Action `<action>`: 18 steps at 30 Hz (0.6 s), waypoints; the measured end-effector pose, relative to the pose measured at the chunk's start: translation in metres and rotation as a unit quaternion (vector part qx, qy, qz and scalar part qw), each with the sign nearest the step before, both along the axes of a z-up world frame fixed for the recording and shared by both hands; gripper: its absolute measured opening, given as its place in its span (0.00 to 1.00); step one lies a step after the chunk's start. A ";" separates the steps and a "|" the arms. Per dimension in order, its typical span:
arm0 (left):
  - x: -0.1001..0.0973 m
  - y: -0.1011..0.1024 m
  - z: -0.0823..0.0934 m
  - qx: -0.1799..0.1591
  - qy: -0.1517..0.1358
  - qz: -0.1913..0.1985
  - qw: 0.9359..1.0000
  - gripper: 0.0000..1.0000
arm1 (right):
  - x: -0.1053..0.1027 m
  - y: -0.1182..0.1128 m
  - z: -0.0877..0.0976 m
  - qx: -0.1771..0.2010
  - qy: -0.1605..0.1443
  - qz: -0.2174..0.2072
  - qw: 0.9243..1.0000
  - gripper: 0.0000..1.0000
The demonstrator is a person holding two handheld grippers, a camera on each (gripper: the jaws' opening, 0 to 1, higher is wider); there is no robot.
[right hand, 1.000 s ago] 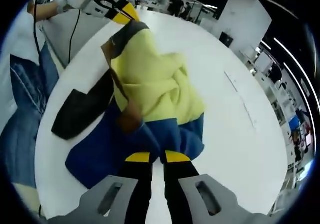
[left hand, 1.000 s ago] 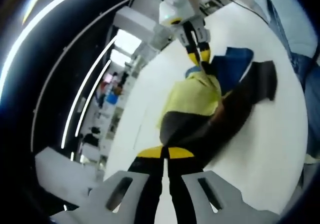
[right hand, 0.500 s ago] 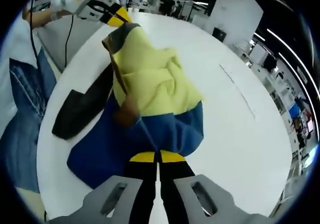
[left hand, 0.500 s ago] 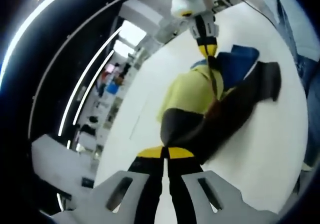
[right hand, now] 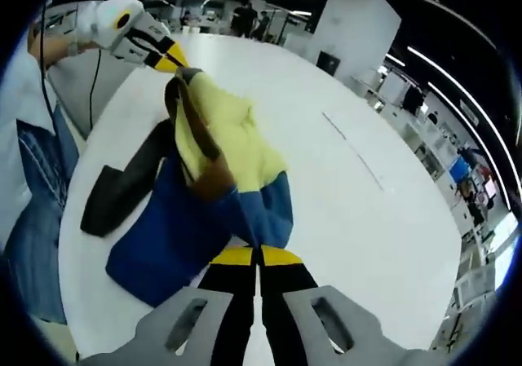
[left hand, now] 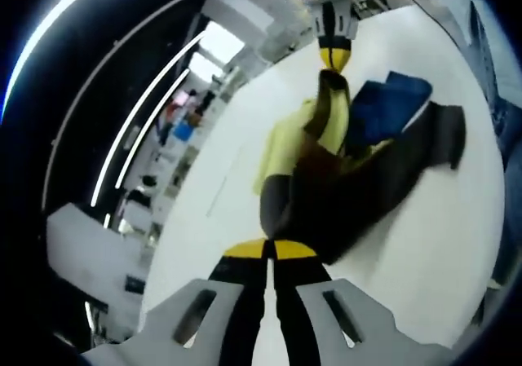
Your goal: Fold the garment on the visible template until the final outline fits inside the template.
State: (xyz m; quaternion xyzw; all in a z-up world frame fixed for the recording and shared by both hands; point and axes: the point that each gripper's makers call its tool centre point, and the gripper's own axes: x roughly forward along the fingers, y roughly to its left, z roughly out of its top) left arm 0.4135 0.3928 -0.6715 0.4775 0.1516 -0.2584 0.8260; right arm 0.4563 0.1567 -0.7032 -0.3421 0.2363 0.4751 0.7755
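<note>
Garment: the garment (right hand: 220, 170), yellow, blue and dark panels, is lifted between the two grippers above the white bench (right hand: 359, 219); a dark sleeve (right hand: 122, 191) and a blue panel trail down onto the bench top.
Left hand-held gripper: the left hand-held gripper (left hand: 269, 248) has its jaws together, pinched on a dark edge of the cloth just in front of its yellow tips; in the right gripper view it (right hand: 167, 56) holds the far end of the garment.
Right hand-held gripper: the right hand-held gripper (right hand: 257, 256) is clamped on the blue hem; in the left gripper view it (left hand: 333, 56) holds the garment's top end.
Template: a thin line on the bench (right hand: 351, 147) may be part of the outline; I cannot tell for sure.
Risk, slip: each hold looks like a small pinch at an edge, so the hanging weight could pull the cloth free.
Risk, bunching: the panels hang twisted over one another; laid down like this, the fold would likely crease and spill past the outline.
Risk, sleeve: the trailing sleeve lies near the bench edge and could slide off, leaving the workspace.
</note>
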 end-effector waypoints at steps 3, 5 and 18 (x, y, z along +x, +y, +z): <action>0.003 -0.001 0.003 0.001 0.007 0.001 1.000 0.00 | 0.005 -0.002 0.012 0.001 -0.012 -0.011 1.000 0.01; 0.006 -0.001 0.007 0.006 0.007 0.005 1.000 0.00 | 0.008 -0.002 0.022 0.001 -0.024 -0.015 1.000 0.01; 0.011 0.004 0.044 0.030 0.026 0.006 0.999 0.00 | 0.009 0.004 0.081 0.009 -0.059 -0.030 0.998 0.01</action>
